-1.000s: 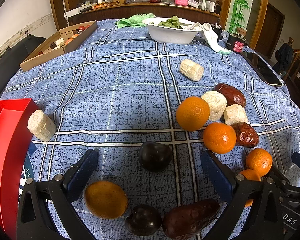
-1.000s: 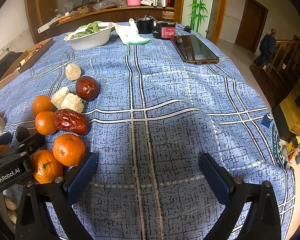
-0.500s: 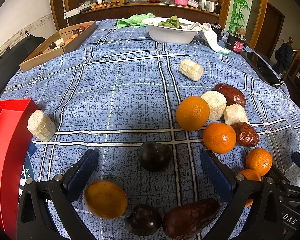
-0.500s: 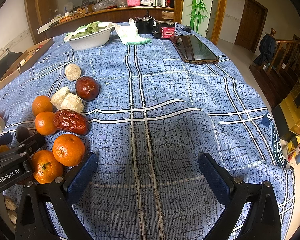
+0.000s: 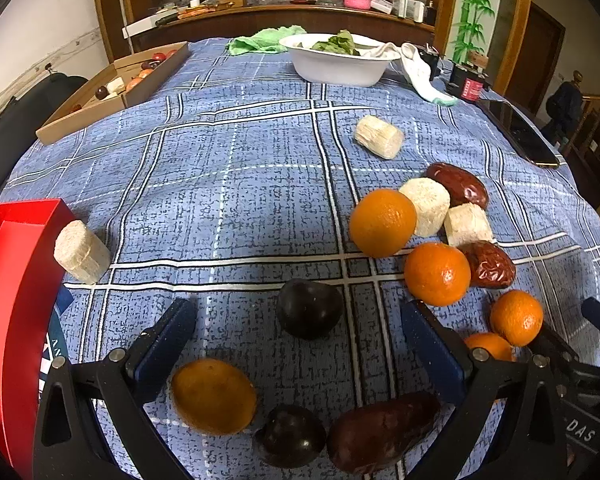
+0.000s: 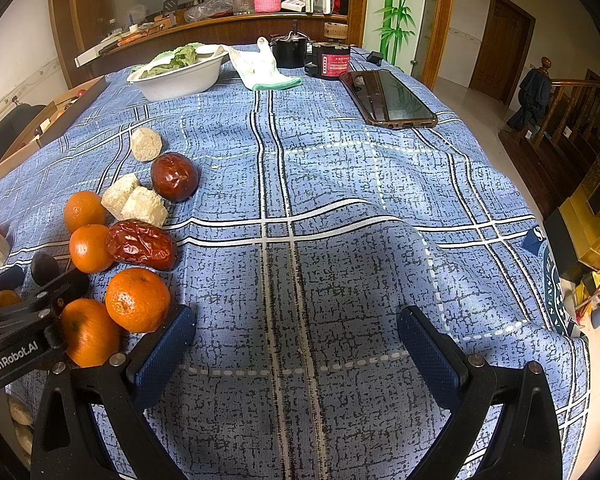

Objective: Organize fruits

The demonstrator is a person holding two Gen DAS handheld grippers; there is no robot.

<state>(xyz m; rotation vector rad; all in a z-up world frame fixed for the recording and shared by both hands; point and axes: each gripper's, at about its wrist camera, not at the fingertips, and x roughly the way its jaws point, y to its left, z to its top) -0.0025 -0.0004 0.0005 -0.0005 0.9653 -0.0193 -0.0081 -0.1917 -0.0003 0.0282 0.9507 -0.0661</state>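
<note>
Fruit lies loose on a blue checked tablecloth (image 5: 240,184). My left gripper (image 5: 300,344) is open and empty, low over the cloth. A dark plum (image 5: 310,308) sits just ahead between its fingers. An orange (image 5: 214,396), another plum (image 5: 290,436) and a long dark date (image 5: 380,432) lie under it. More oranges (image 5: 382,222), red dates (image 5: 458,184) and pale cane pieces (image 5: 426,206) lie to the right. A red box (image 5: 8,280) stands at the left. My right gripper (image 6: 296,348) is open and empty over bare cloth, right of the oranges (image 6: 138,300).
A white bowl of greens (image 5: 338,60) and a cardboard tray of fruit (image 5: 112,88) stand at the far side. A phone (image 6: 388,98), a dark jar (image 6: 332,60) and a white cloth (image 6: 260,66) lie at the far right. The table edge drops off at the right (image 6: 572,344).
</note>
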